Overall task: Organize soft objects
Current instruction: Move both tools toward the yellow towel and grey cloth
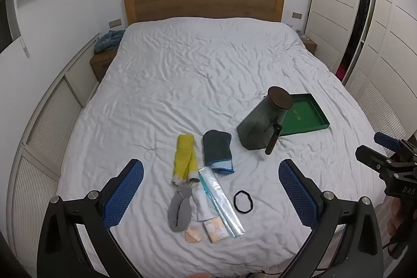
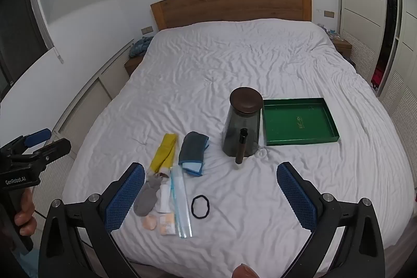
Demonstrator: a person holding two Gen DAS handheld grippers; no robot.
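On the white bed lie a yellow sock (image 1: 184, 156) (image 2: 164, 153), a folded dark grey and blue cloth (image 1: 217, 150) (image 2: 193, 151), a grey sock (image 1: 179, 207) (image 2: 147, 196), a clear plastic bag (image 1: 221, 201) (image 2: 181, 202), a black hair tie (image 1: 243, 201) (image 2: 200, 207) and small beige pads (image 1: 192, 235) (image 2: 149, 222). A green tray (image 1: 303, 115) (image 2: 299, 121) lies at the right. My left gripper (image 1: 211, 192) is open above the near items. My right gripper (image 2: 209, 196) is open above the hair tie. Both are empty.
A dark jar with a brown lid (image 1: 264, 119) (image 2: 243, 121) stands beside the tray, with a dark tube (image 1: 273, 138) (image 2: 241, 150) in front of it. A wooden headboard (image 1: 203, 3) is at the far end. Wardrobes (image 1: 365, 17) stand on the right.
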